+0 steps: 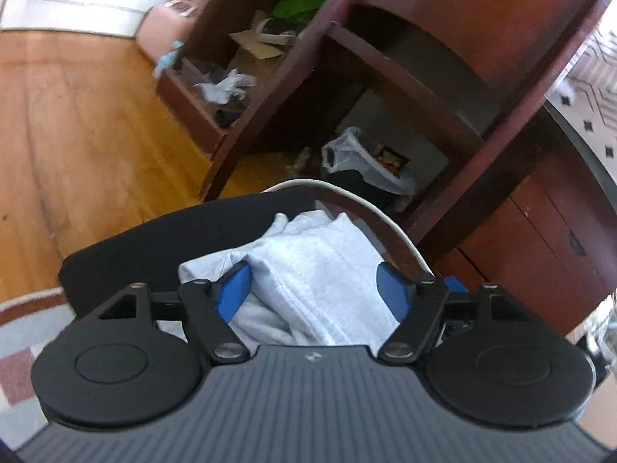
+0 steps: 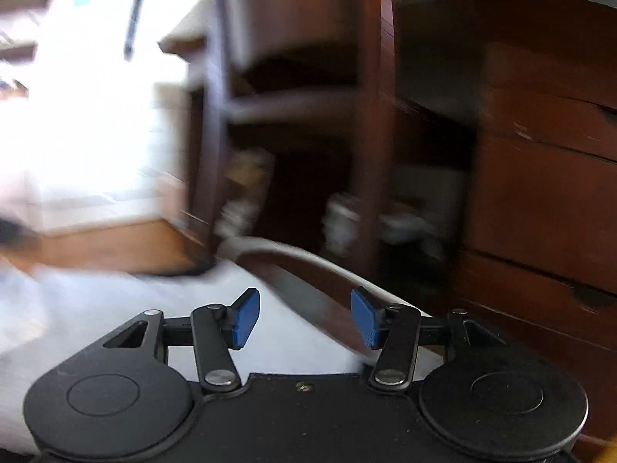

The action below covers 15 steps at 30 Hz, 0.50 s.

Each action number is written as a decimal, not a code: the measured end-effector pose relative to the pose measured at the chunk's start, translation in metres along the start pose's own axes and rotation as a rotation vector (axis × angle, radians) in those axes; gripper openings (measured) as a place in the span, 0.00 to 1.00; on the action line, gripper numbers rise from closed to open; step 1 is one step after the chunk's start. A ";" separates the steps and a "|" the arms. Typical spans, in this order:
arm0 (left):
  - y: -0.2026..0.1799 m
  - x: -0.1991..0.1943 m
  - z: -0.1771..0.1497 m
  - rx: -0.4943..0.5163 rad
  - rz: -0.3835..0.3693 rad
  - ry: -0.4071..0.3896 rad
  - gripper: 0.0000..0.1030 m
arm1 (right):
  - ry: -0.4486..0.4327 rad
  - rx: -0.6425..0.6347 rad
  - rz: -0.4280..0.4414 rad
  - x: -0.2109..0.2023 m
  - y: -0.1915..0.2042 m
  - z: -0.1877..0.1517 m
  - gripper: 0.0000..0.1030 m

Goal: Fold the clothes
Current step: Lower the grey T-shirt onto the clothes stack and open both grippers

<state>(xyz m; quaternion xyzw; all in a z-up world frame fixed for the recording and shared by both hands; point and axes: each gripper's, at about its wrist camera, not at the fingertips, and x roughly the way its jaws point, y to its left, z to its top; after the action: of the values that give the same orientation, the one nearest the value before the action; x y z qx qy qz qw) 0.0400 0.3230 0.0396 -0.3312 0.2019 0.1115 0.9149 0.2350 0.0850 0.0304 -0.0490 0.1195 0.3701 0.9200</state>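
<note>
While both sets of tongs stand wide with nothing pinched, the white garment (image 1: 308, 270) lies bunched in layers on the dark chair seat (image 1: 154, 239), toward its right edge — folded over, by the look of it. Left tongs (image 1: 314, 289) hover above it; right tongs (image 2: 304, 318) beside — squaring up may remain.

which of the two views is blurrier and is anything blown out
Right wrist view: heavily motion-smeared, the wooden shelf unit streaked, the upper left blown out to white; only the right gripper stays crisp. Left wrist view: mostly sharp, white cloth readable, fisheye bending the shelf posts.
</note>
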 end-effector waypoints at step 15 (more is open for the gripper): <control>0.046 -0.061 -0.012 -0.120 0.169 -0.181 0.03 | 0.214 0.087 0.127 0.023 -0.010 -0.018 0.59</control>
<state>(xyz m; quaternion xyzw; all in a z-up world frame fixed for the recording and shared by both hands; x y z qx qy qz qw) -0.0340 0.3457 0.0323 -0.3555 0.1389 0.2295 0.8953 0.2550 0.0896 0.0075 -0.0406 0.2356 0.4148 0.8780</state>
